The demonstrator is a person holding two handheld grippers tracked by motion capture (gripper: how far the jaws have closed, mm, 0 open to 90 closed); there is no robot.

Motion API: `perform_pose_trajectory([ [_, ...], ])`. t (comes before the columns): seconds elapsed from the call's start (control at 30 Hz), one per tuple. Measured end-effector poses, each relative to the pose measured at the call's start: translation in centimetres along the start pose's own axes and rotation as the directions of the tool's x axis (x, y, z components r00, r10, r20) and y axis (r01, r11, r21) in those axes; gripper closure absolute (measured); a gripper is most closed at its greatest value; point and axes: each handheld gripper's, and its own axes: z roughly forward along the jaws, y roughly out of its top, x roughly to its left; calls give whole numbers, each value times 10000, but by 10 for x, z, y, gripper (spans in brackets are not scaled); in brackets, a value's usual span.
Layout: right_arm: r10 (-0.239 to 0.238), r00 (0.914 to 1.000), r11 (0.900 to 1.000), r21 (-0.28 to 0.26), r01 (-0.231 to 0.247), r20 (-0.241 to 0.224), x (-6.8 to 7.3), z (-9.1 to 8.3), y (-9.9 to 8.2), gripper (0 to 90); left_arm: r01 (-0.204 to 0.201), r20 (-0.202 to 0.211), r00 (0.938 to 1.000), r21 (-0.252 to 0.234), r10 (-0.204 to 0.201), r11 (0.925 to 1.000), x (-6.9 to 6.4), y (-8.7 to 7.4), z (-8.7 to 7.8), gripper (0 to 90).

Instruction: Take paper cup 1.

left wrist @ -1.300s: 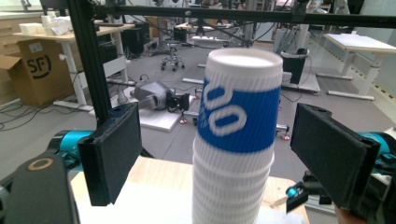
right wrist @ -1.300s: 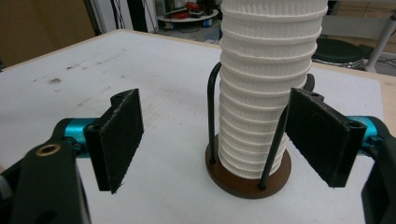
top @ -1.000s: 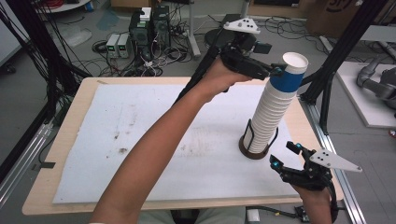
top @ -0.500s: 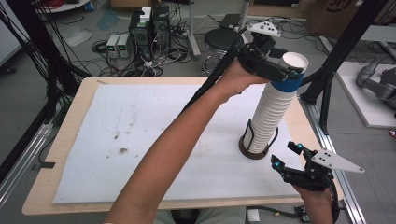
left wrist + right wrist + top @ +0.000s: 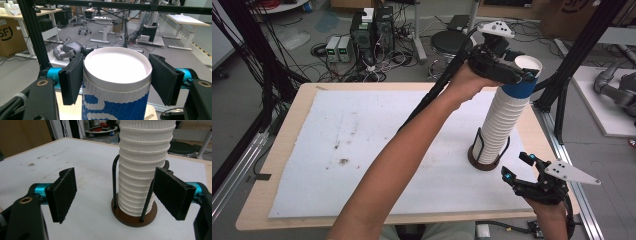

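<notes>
Blue-and-white top cup (image 5: pixel 523 82) sits at the very top of the tall, leaning stack of white ribbed paper cups (image 5: pixel 503 125), held in a dark round holder (image 5: pixel 485 161) with upright wire posts near the table's (image 5: pixel 287 200) right edge. My left gripper (image 5: pixel 518 75) is up there, jaws either side of the top cup just under the rim — they've just been closing; left pad on the wall, the right one looks a hair off, so no firm grip yet. Judging it's meant to peel one cup off. Right gripper (image 5: pixel 518 167) waits low beside the holder base, jaws wide, holding nothing — likely there to steady the stack. The top cup looks empty inside.
</notes>
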Motion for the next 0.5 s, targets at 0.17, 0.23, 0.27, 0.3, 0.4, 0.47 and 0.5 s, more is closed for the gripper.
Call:
perform_pose_trajectory([
  [0.17, 14, 10000, 10000, -20, -14, 11, 0, 0, 0, 201, 122, -2, 9999, -331, -122, 9994, 0, 6, -3, 312],
  [0.23, 16, 10000, 10000, -36, -16, 4, 0, 0, 0, 201, 131, 30, 9999, -448, -130, 9989, 0, 10, -6, 313],
  [0.27, 7, 10000, 10000, -46, -7, -9, 0, 0, 0, 201, 131, 30, 9999, -448, -130, 9989, 0, 10, -6, 313],
  [0.3, 34, 10000, 10000, -34, -34, -26, 0, 0, 0, 201, 245, 38, 9997, -628, -243, 9977, -1, 13, -9, 313],
  [0.4, 42, 10000, 10000, -27, -42, -37, 1, 1, 0, 201, 343, 9, 9994, -875, -343, 9956, -1, 17, -14, 313],
  [0.47, 28, 10000, 10000, -16, -28, -41, 1, 0, 0, 201, 421, -6, 9991, -1048, -424, 9936, 0, 20, -17, 313],
  [0.5, 20, 10000, 10000, -24, -20, -33, 1, 0, 0, 201, 443, -25, 9990, -1119, -449, 9927, 0, 21, -19, 314],
])
